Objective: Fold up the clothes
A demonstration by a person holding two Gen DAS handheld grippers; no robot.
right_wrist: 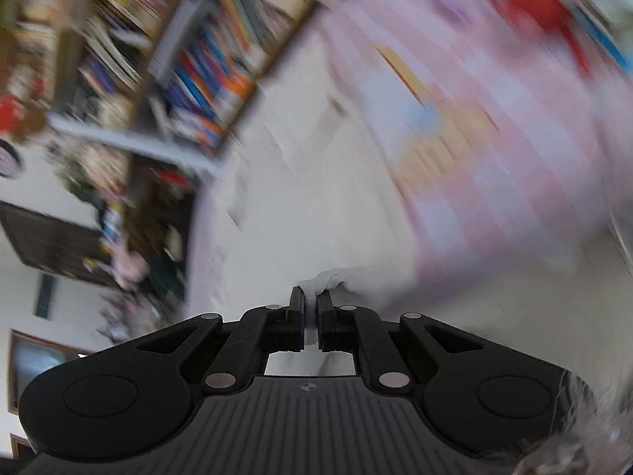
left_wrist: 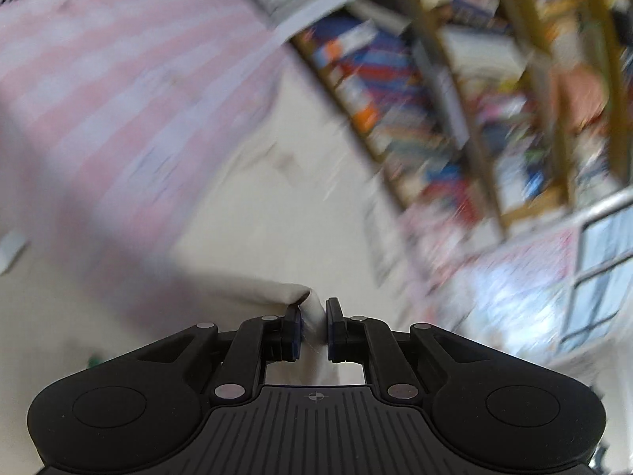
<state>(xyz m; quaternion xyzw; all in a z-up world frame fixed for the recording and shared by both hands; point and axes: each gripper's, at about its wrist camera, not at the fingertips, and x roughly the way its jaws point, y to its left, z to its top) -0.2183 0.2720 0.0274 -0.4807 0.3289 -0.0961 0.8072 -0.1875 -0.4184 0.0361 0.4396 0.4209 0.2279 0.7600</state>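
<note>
A pink-and-white striped garment (left_wrist: 118, 91) hangs stretched in the air, blurred by motion. My left gripper (left_wrist: 314, 316) is shut on a white edge of it; the cloth runs up and to the left from the fingers. In the right wrist view the same garment (right_wrist: 494, 150) fills the right side and shows a coloured print. My right gripper (right_wrist: 311, 304) is shut on another white edge of it, with a small tuft of cloth sticking out above the fingertips.
A white surface (left_wrist: 277, 182) lies below the cloth in both views. Bookshelves full of coloured books (left_wrist: 455, 99) stand beyond it; they also show in the right wrist view (right_wrist: 178, 59). A window (left_wrist: 601, 273) is at the right. A dark cabinet (right_wrist: 59, 237) is at the left.
</note>
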